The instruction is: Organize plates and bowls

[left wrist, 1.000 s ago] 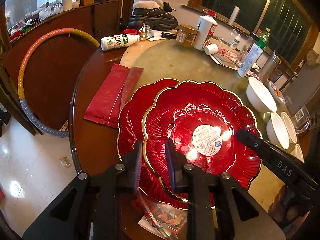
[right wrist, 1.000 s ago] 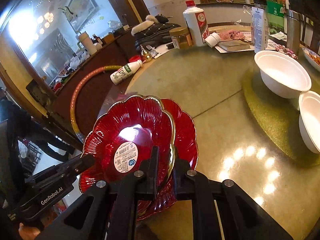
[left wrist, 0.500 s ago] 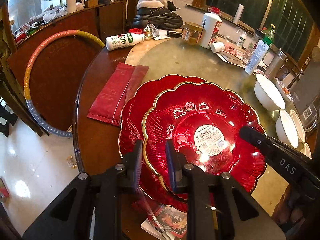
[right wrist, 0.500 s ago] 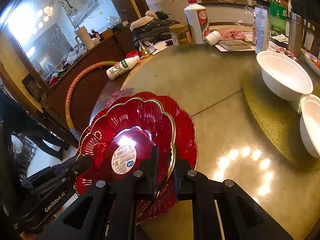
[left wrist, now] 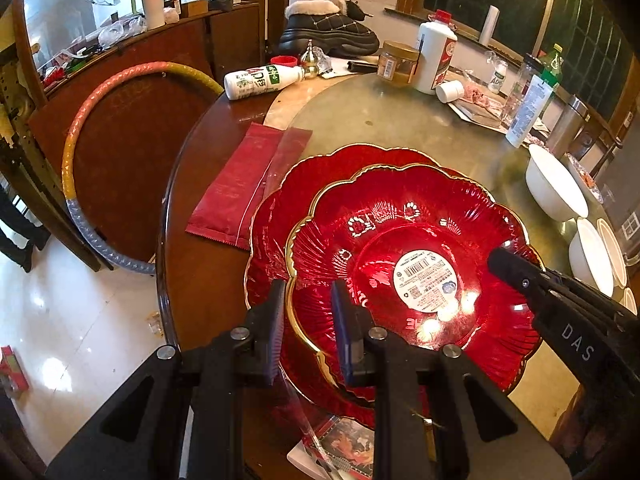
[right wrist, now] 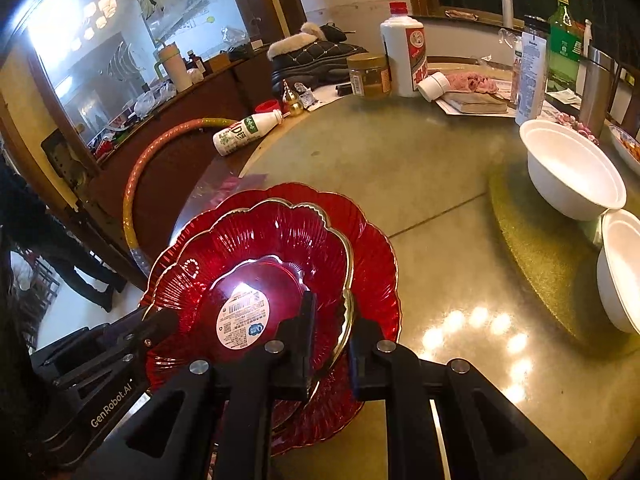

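On the round bench the lower red plate lies flat, the upper red plate just above it, grasped at opposite rims by the left hand-held gripper and right hand-held gripper. Best lower it level and centred, then release both together.

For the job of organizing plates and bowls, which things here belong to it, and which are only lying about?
Belong to the job:
upper red plate, held at its rim by both grippers
lower red plate
white bowls

Only lying about:
white milk bottle on its side
red packet
hula hoop
jar
fur-lined boot
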`<state>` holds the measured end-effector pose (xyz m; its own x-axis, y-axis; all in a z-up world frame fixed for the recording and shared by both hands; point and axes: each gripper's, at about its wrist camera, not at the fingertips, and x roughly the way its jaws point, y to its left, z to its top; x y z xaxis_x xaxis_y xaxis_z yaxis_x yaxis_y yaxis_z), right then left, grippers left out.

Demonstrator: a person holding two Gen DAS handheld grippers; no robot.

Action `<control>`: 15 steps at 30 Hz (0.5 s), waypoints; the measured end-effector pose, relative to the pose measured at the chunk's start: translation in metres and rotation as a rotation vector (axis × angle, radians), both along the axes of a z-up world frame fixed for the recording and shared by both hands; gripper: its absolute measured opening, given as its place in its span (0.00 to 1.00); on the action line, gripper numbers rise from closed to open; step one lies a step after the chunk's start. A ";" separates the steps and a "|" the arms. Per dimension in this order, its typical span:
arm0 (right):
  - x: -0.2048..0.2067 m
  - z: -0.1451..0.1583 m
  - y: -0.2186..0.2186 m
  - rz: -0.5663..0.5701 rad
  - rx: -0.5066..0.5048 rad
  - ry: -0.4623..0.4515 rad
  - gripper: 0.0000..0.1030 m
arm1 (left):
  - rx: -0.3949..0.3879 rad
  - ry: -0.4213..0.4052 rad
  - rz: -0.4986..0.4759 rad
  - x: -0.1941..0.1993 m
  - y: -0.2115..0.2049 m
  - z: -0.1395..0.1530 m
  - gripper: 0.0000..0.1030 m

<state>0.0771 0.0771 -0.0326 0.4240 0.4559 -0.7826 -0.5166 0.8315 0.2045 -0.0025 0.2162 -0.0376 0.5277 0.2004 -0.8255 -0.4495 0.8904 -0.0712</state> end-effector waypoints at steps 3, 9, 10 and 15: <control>0.000 -0.001 0.001 0.000 -0.012 -0.006 0.13 | 0.012 0.007 -0.001 0.001 -0.002 -0.001 0.19; 0.003 -0.004 0.000 -0.008 -0.032 0.000 0.14 | 0.020 0.013 -0.008 0.003 -0.006 -0.002 0.19; 0.003 -0.005 0.000 -0.007 -0.036 0.000 0.15 | 0.026 0.018 -0.008 0.004 -0.007 -0.002 0.19; 0.002 -0.008 0.003 0.006 -0.066 -0.007 0.18 | 0.042 0.022 0.007 0.006 -0.008 -0.001 0.19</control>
<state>0.0790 0.0802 -0.0402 0.4273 0.4060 -0.8078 -0.5226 0.8400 0.1458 0.0038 0.2078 -0.0384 0.5079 0.2388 -0.8276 -0.4568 0.8892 -0.0238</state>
